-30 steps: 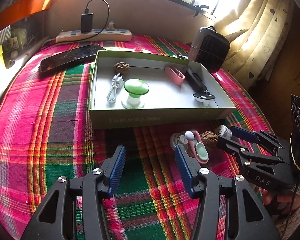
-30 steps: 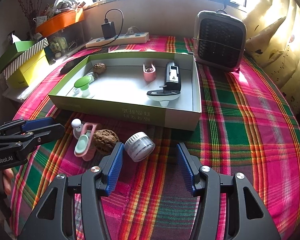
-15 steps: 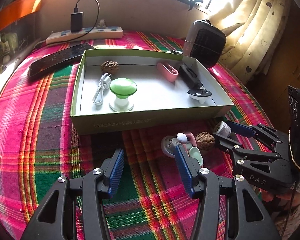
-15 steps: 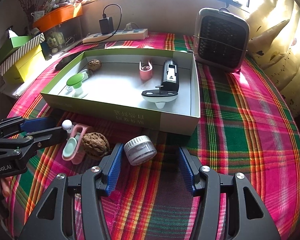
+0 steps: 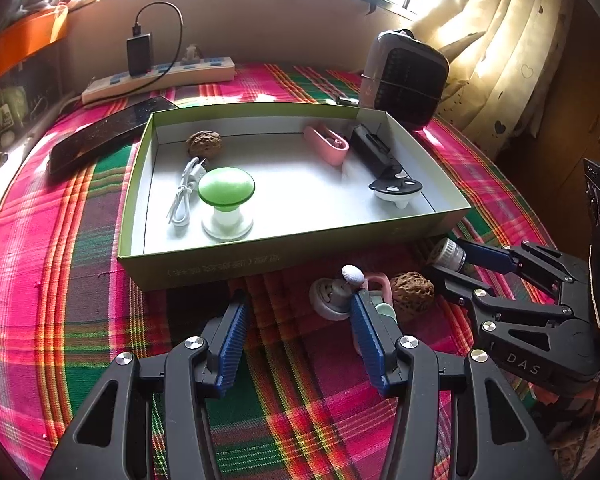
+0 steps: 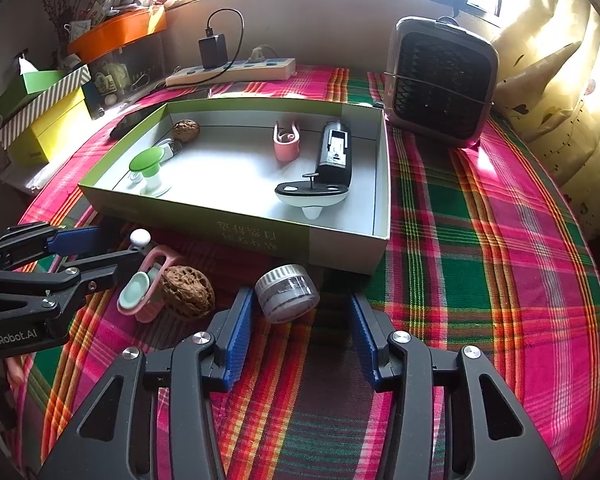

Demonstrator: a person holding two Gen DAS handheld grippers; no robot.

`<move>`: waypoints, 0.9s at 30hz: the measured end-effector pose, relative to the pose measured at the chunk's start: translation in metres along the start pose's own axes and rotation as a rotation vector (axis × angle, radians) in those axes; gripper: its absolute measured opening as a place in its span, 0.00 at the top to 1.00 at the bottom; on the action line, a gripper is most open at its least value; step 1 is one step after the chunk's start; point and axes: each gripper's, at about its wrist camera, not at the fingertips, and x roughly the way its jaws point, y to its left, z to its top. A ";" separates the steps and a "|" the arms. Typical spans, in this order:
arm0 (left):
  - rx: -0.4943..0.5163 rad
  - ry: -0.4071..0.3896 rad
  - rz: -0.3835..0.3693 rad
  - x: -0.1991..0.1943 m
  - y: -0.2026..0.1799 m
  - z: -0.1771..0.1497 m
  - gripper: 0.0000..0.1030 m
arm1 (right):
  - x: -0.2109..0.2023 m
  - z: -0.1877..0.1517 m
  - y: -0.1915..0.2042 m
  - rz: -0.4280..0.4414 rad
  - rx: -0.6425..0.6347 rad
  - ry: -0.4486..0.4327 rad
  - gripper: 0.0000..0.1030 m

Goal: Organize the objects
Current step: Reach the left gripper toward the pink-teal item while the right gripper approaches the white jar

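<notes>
1. The green box [image 6: 236,236] sits on the plaid tablecloth [image 6: 480,280], and part of the sorting looks done: inside it lie a walnut [image 6: 186,130], a white cable [image 5: 184,196], a green-capped stand [image 5: 226,200], a pink clip [image 6: 286,142] and a black device on a white base [image 6: 332,156].
2. Left to put away, judging from how things lie, is a cluster on the cloth just in front of the box: a small clear jar with a ribbed lid [image 6: 287,292], a second walnut [image 6: 186,292] and a pink-and-mint item [image 6: 140,290] with a white ball tip.
3. The right gripper [image 6: 300,320] is closing on the jar, which lies on its side between the blue pads. The left pad looks to be touching or nearly touching it, while the right pad is clearly apart from it, so the jar is not yet clamped.
4. The left gripper [image 5: 300,328] hangs with its jaws wide apart and nothing between them. Its right finger overlaps the pink-and-mint item in the left wrist view; whether it touches it cannot be told.
5. The jar is probably the next thing bound for the box, with the walnut and the pink-and-mint item after it.
</notes>
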 end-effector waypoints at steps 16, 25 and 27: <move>0.018 -0.013 0.066 0.007 -0.010 0.004 0.52 | -0.001 0.000 -0.001 0.014 -0.012 -0.005 0.69; 0.017 -0.019 0.085 0.007 -0.009 0.004 0.58 | -0.001 0.000 -0.001 0.020 -0.011 -0.005 0.70; 0.010 -0.021 0.083 0.007 -0.008 0.004 0.60 | -0.001 0.000 -0.001 0.021 -0.011 -0.005 0.70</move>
